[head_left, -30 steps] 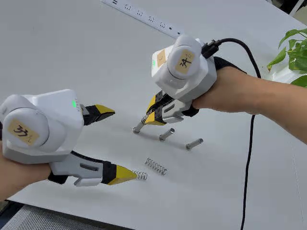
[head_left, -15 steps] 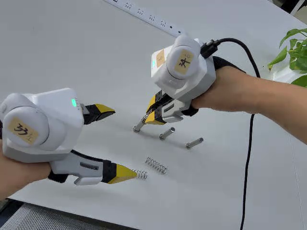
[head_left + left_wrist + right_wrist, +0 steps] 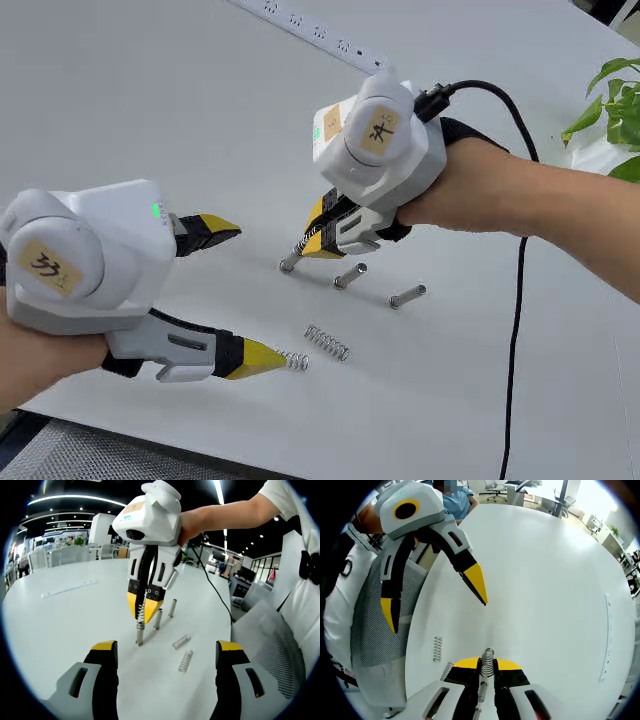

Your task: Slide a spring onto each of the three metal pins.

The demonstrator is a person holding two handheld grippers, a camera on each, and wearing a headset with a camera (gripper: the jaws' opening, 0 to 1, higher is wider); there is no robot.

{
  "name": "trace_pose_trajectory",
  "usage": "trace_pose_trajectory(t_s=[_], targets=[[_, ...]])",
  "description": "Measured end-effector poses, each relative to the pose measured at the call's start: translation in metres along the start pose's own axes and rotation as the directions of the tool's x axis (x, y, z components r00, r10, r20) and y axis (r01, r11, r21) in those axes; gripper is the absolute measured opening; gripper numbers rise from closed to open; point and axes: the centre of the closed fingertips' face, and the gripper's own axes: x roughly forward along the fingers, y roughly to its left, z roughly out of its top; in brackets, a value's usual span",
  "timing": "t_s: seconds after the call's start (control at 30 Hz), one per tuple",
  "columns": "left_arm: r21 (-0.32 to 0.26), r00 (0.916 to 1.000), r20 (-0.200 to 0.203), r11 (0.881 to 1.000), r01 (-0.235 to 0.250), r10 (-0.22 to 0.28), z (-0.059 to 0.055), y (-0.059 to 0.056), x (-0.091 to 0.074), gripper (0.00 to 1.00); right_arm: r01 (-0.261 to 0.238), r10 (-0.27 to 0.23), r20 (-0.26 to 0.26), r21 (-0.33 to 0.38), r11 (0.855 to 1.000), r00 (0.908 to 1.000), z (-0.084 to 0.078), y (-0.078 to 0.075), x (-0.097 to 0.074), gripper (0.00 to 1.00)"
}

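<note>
The white table [image 3: 150,120] spans the head view, with a power strip [image 3: 310,35] at 12 o'clock and a leafy plant [image 3: 615,100] at 3 o'clock. The left gripper [image 3: 257,297] comes in from 8 o'clock, jaws spread wide and holding nothing. The right gripper [image 3: 308,245] reaches down from 1 o'clock, and a black cable [image 3: 520,300] runs off its back toward 5 o'clock. Its jaws are nearly together, pinching a spring [image 3: 141,614].

The head view looks down on the three pins, so they read as short slanted stubs in a row just below centre, running toward 4 o'clock. The first pin [image 3: 290,264] is right under the right gripper's tips, the second pin [image 3: 349,277] is beside it, and the third pin [image 3: 406,296] is furthest out. The left gripper view, from low down, shows all three standing upright on the table. It also shows the held spring in line above the first pin, its lower end meeting the pin's top. Whether any coil sits around the pin I cannot tell. The right gripper view, sighting along its own jaws, shows the spring's round open end between the yellow tips at 6 o'clock.

The pins are smooth grey metal and the springs are thin bright wire coils. At 6 o'clock from the pins, one loose spring [image 3: 327,344] lies flat. A second loose spring [image 3: 294,361] lies just at the tip of the left gripper's lower jaw.
</note>
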Motion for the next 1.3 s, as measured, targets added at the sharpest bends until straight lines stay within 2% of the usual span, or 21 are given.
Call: trace_pose_trajectory(t_s=[1.3], targets=[[-0.024,0.9999,0.014,1.000,0.002,-0.002,0.000,0.002,0.001,0.78,-0.001,0.001,-0.008,-0.024,1.000,1.0000,-0.003,0.001,0.016,0.08]])
